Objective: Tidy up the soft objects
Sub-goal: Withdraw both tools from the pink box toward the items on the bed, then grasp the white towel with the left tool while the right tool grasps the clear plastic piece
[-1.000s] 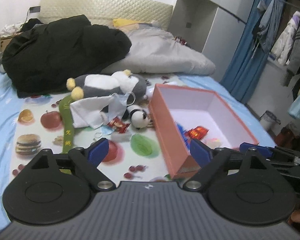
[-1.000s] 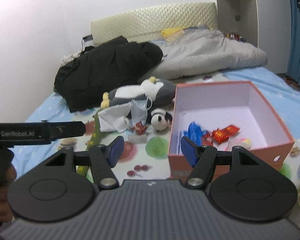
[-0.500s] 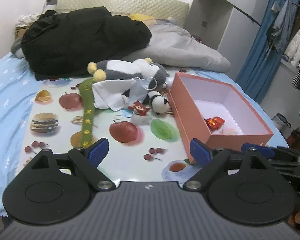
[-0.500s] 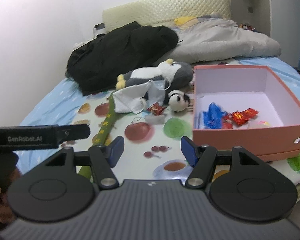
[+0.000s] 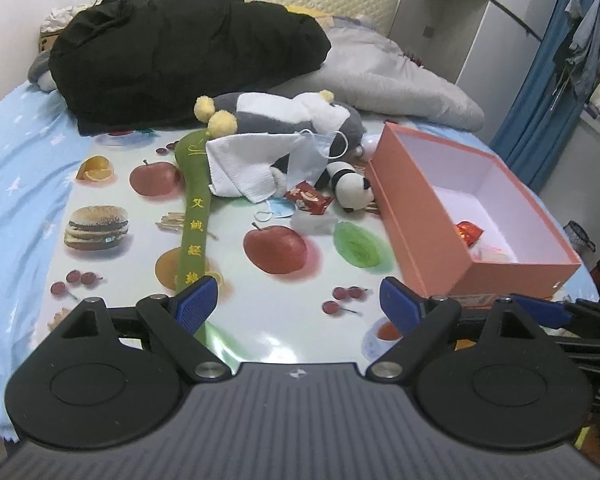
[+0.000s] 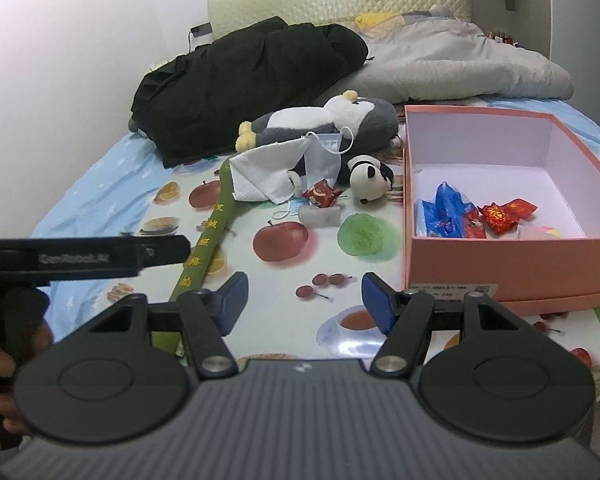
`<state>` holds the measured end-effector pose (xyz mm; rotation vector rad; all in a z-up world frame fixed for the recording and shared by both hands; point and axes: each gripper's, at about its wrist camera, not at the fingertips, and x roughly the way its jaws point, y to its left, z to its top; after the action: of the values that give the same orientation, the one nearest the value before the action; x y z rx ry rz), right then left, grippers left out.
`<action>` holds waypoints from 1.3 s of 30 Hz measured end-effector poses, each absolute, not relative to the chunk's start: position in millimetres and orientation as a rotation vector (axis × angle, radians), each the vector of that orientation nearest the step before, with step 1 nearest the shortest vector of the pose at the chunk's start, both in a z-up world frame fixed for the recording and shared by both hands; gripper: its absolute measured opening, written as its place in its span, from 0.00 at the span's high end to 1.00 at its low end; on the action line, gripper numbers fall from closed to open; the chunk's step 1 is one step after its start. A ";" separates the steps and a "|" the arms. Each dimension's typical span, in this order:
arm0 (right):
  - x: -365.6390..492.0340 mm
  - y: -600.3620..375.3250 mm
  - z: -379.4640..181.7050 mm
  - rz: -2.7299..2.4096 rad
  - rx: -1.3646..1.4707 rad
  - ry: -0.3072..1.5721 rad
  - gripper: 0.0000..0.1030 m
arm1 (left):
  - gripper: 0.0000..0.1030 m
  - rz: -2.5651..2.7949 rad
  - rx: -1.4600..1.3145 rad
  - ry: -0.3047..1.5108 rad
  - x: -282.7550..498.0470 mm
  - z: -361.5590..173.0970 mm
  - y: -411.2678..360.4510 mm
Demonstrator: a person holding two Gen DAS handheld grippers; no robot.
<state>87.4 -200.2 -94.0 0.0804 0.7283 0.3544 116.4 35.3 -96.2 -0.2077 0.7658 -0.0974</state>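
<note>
The left gripper (image 5: 299, 302) has its jaws spread wide with nothing between them; the tip of a long green cushion (image 5: 193, 216) lies just beside its left pad. The right gripper (image 6: 304, 304) is also spread and empty. Beyond both jaws sit a white cloth (image 6: 262, 174), a face mask (image 6: 324, 156), a panda toy (image 6: 368, 180) and a grey plush (image 6: 328, 118). Right of them stands a pink box (image 6: 500, 262).

Black tongs (image 5: 299, 304), blue pads (image 5: 196, 303), apparently ribbed
</note>
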 end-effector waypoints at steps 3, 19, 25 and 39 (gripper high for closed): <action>98.9 -193.4 -98.9 0.344 0.074 0.743 0.36 | 0.12 -0.115 -0.193 0.774 134.3 -103.9 42.3; 200.4 -147.7 -136.1 0.331 0.043 0.815 0.37 | 0.12 -0.093 -0.104 0.828 254.3 -144.5 93.6; 248.7 -135.2 -159.5 0.322 0.044 0.834 0.37 | 0.12 -0.103 -0.049 0.839 306.9 -163.3 101.7; 320.3 -116.0 -219.6 0.278 0.061 0.937 0.22 | 0.26 -0.175 0.052 0.805 380.3 -191.6 110.9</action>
<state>320.3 -116.0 -219.6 0.0613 0.9367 0.2783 380.3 110.9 -191.6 0.0517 0.8055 -0.1749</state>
